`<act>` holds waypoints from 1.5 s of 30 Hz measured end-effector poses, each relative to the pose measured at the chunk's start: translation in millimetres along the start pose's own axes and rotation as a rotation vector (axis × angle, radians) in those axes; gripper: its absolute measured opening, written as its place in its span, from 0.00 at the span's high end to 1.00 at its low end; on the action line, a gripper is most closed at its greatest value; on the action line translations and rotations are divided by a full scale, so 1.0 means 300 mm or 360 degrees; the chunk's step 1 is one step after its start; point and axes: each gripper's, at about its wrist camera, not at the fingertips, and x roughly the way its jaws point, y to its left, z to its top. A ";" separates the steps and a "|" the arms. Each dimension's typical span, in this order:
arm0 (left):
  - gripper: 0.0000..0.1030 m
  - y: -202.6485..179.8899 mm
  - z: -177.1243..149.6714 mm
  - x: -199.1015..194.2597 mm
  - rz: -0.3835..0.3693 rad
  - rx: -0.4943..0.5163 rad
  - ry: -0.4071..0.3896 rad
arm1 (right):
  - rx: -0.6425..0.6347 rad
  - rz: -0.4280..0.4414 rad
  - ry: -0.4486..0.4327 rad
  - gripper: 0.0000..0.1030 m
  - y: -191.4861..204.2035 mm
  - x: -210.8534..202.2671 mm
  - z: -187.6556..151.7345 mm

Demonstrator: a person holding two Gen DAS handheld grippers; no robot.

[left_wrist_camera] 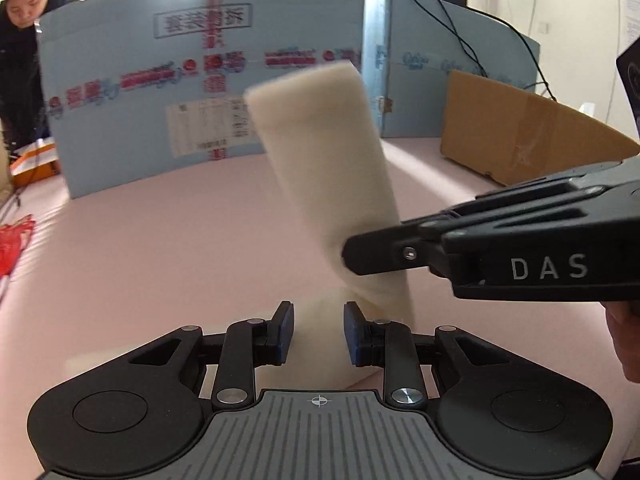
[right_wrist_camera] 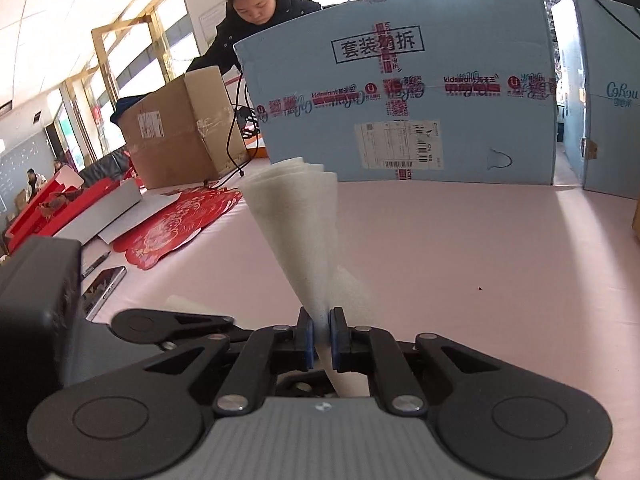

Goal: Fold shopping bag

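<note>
The right gripper point(right_wrist_camera: 321, 334) pinched the folded shopping bag point(right_wrist_camera: 298, 224) above the pink tabletop point(right_wrist_camera: 460, 264); the left gripper point(left_wrist_camera: 319, 330) stood slightly open around its lower end, apparently without pressing. Light, limp fabric, best held at folded edges

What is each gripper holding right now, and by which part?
The right gripper pinches the folded white shopping bag at its lower end. The bag's bottom fold sits between the left gripper's jaws; whether they press it cannot be told.

Two fisheye wrist cameras look forward and slightly downward over their own fingers, close above the pink desk point(left_wrist_camera: 160, 240); both face the blue carton point(right_wrist_camera: 400, 92).
</note>
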 end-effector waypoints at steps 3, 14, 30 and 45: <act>0.74 0.076 -0.057 -0.039 0.0132 -0.0081 0.0077 | -0.0063 0.0014 0.0012 0.91 0.024 0.013 -0.003; 0.73 0.146 -0.134 -0.028 0.0155 -0.0243 0.0042 | -0.0624 0.0080 0.0162 0.91 0.187 0.086 -0.111; 0.72 0.144 -0.130 -0.030 0.0168 -0.0264 0.0040 | -0.0909 0.0243 0.0107 0.92 0.255 0.050 -0.134; 0.57 0.091 -0.033 -0.238 0.0324 -0.0308 -0.0295 | -0.1062 0.0042 0.0072 0.91 0.294 0.076 -0.185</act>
